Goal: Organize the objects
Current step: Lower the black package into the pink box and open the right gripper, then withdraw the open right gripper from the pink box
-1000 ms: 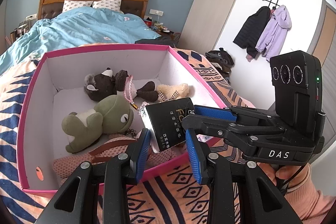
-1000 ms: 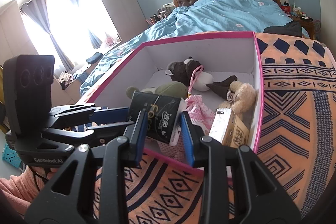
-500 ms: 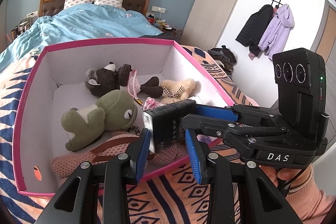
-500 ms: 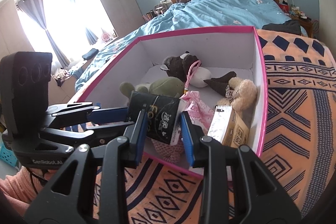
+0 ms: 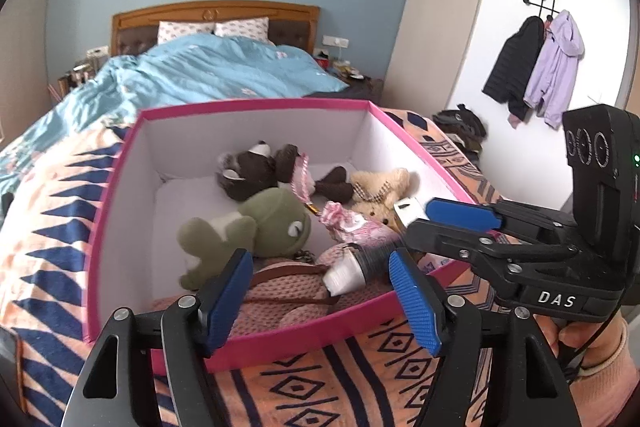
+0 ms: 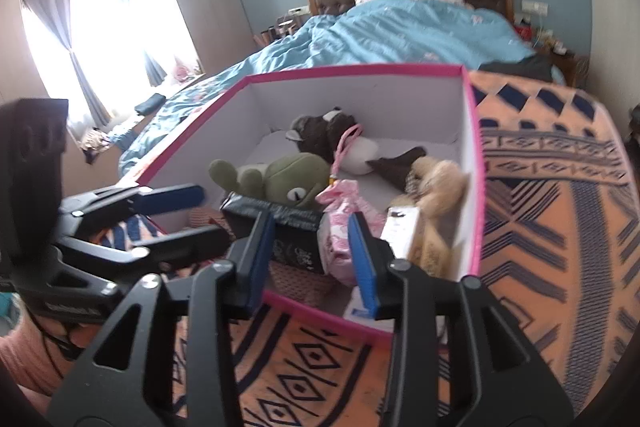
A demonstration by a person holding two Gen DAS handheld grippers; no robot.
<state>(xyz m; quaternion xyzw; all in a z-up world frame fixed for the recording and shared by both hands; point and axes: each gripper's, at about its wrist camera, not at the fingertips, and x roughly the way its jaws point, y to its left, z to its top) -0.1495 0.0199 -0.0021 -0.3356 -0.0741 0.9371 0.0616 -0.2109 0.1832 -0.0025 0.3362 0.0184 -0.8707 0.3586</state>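
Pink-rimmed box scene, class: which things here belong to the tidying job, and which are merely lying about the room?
Job:
pink-rimmed white cardboard box
green frog plush toy
dark brown bear plush
black packet, between the opening right claw pads
opening left claw

Lying about:
crumpled blue duvet
black and lilac jackets on wall hooks

Plush frog [image 5: 256, 227], matt cardboard box [image 5: 132, 195], woven blanket [image 5: 304, 395]

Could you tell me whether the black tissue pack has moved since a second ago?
Yes. The black tissue pack has dropped from between the opening left gripper into the pink-rimmed cardboard box, onto the knitted pink bag.
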